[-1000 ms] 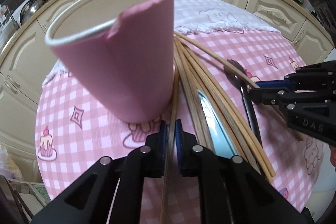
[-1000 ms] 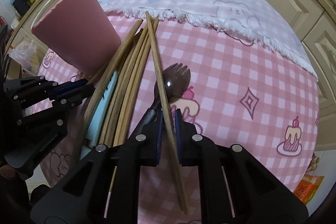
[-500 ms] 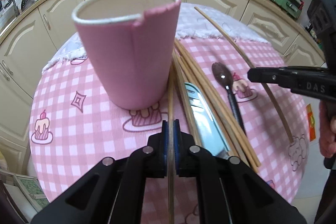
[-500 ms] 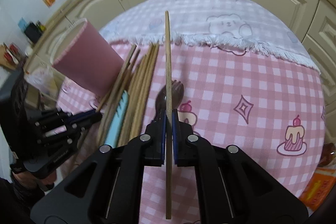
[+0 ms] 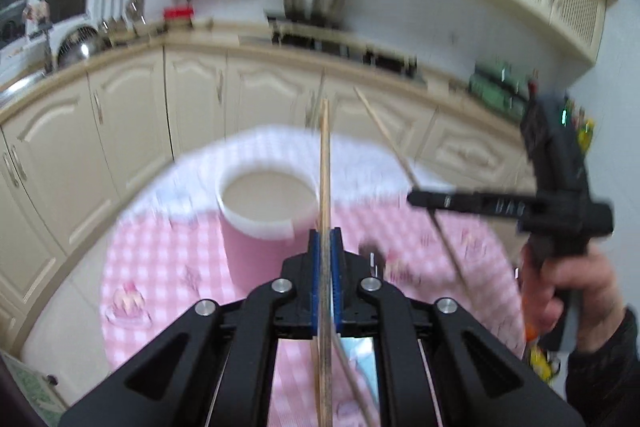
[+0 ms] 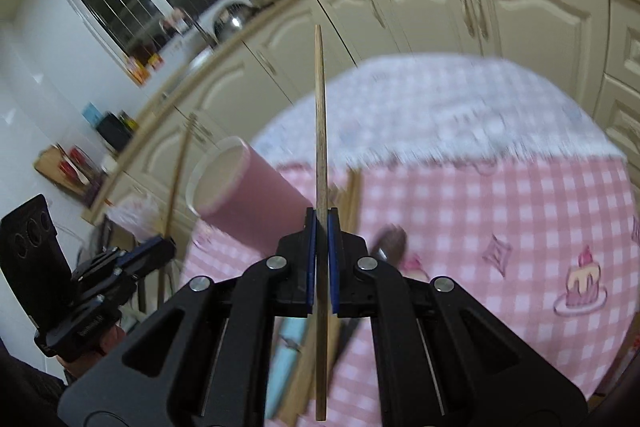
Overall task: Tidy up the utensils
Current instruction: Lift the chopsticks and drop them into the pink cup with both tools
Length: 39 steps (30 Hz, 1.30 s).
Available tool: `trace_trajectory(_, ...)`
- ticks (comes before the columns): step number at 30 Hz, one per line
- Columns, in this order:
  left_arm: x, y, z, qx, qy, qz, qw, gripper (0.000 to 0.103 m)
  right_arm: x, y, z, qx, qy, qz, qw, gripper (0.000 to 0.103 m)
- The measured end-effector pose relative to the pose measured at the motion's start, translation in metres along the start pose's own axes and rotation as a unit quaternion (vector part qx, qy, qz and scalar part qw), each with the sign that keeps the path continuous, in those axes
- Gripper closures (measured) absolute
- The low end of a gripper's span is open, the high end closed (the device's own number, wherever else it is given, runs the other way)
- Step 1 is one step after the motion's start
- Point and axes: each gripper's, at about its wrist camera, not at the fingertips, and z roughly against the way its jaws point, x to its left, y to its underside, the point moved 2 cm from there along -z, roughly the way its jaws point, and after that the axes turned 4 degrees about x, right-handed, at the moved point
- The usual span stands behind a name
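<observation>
Left wrist view. My left gripper (image 5: 325,247): black two-finger tool, blue pads pressed together on a long pale wooden chopstick (image 5: 325,163), which runs straight up the frame toward twelve o'clock, lifted off the table. Tall pink cup with a white rim (image 5: 264,205): upright on the pink-and-white checked tablecloth (image 5: 168,267), just at ten o'clock of my fingertips, mouth open to the camera. Right gripper (image 5: 424,198): at three o'clock, held level and pointing left, gripped from below by my bare right hand (image 5: 572,287); its fingers are clamped on a second thin wooden chopstick (image 5: 384,135) that slants up toward eleven o'clock. Picture blurred.

Right wrist view. Right gripper (image 6: 322,227): blue pads closed on the second chopstick (image 6: 320,115), upright along twelve o'clock, tip against the cream cabinet doors (image 6: 500,11). Pink cup (image 6: 244,195): at ten o'clock, standing on the cloth. Left gripper (image 6: 160,247): at eight o'clock, raised beside the cup, carrying its chopstick (image 6: 178,179) upright. Remaining wooden chopsticks (image 6: 352,199), a pale blue handle (image 6: 286,367) and a dark brown spoon (image 6: 390,241) lie on the tablecloth (image 6: 500,211) under my fingers.
</observation>
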Motion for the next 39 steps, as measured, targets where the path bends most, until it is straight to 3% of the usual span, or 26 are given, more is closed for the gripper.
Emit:
trace_trajectory(5,0.010,-0.050,0.030,-0.094,-0.001,0.020,0.9953,0.098,0.038,-0.037,0.009,-0.067,-0.026,0.035,0.997,0.098)
trace_trajectory(10,0.016,-0.097,0.040,-0.179,0.004,0.030,0.9834,0.098,0.075,-0.072,0.005,-0.121,-0.051,0.059,0.990,0.097)
trace_trajectory(14,0.017,-0.116,0.035,-0.224,-0.006,0.038,0.9738,0.098,0.096,-0.087,-0.004,-0.150,-0.051,0.080,0.984,0.097)
trace_trajectory(17,0.018,-0.124,0.023,-0.251,-0.035,0.033,0.9668,0.098,0.105,-0.088,-0.014,-0.158,-0.043,0.088,0.983,0.097)
trace_trajectory(22,0.021,-0.117,-0.006,-0.256,-0.063,0.041,0.9637,0.098,0.096,-0.085,-0.031,-0.161,-0.038,0.079,0.983,0.097)
trace_trajectory(29,0.036,-0.107,-0.031,-0.249,-0.071,0.065,0.9637,0.098,0.092,-0.082,-0.045,-0.163,-0.029,0.074,0.983,0.097)
trace_trajectory(38,0.046,-0.093,-0.043,-0.230,-0.073,0.070,0.9679,0.097,0.083,-0.068,-0.071,-0.126,-0.017,0.068,0.990,0.096)
trace_trajectory(39,0.046,-0.091,-0.042,-0.223,-0.071,0.065,0.9701,0.091,0.082,-0.066,-0.071,-0.120,-0.013,0.068,0.990,0.096)
